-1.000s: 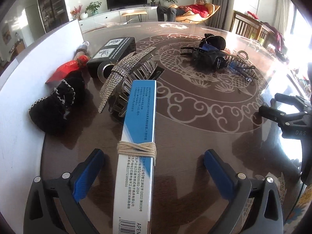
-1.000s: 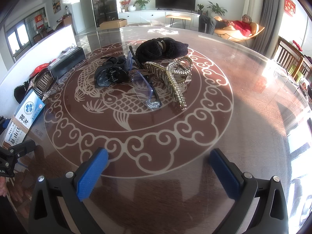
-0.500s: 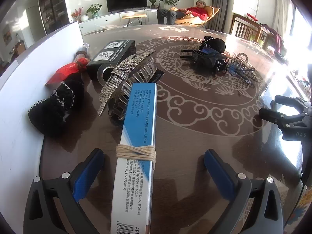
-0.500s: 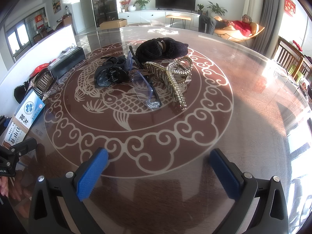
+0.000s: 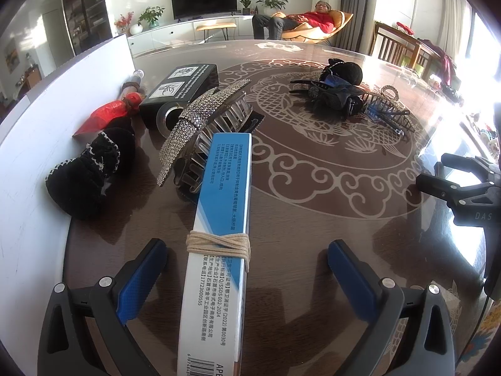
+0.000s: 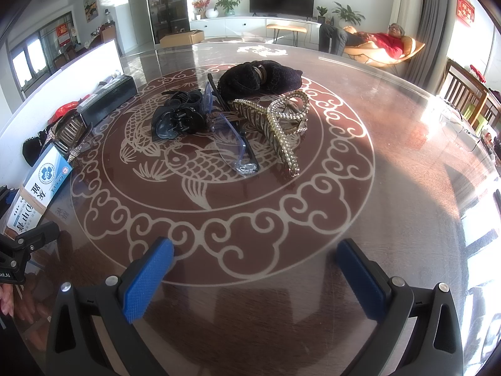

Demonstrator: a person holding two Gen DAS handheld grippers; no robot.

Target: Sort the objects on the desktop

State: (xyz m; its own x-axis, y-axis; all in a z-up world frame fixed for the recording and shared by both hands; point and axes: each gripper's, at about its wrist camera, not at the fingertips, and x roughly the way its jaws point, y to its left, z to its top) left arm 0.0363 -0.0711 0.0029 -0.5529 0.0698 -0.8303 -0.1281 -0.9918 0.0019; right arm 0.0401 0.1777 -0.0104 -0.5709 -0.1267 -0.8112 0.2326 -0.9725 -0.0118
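My left gripper (image 5: 247,269) is open, its blue pads on either side of a long blue-and-white box (image 5: 219,250) bound with a rubber band, not touching it. Beyond the box lie a rhinestone hair claw (image 5: 203,125), a black box (image 5: 181,89), a black scrunchie (image 5: 90,169) and a red item (image 5: 106,114). My right gripper (image 6: 253,279) is open and empty over the table. Ahead of it a pile holds a black hair claw (image 6: 178,119), blue glasses (image 6: 228,138), a gold rhinestone claw (image 6: 278,128) and a black scrunchie (image 6: 260,76).
A white board (image 5: 47,119) stands along the table's left edge behind the row of objects. The round brown table (image 6: 391,156) has a fish pattern and a glass top. A person reclines in a chair (image 5: 300,22) far behind. The right gripper's body shows in the left wrist view (image 5: 463,194).
The left gripper has drawn back slightly along the blue-and-white box. The right gripper has not moved.
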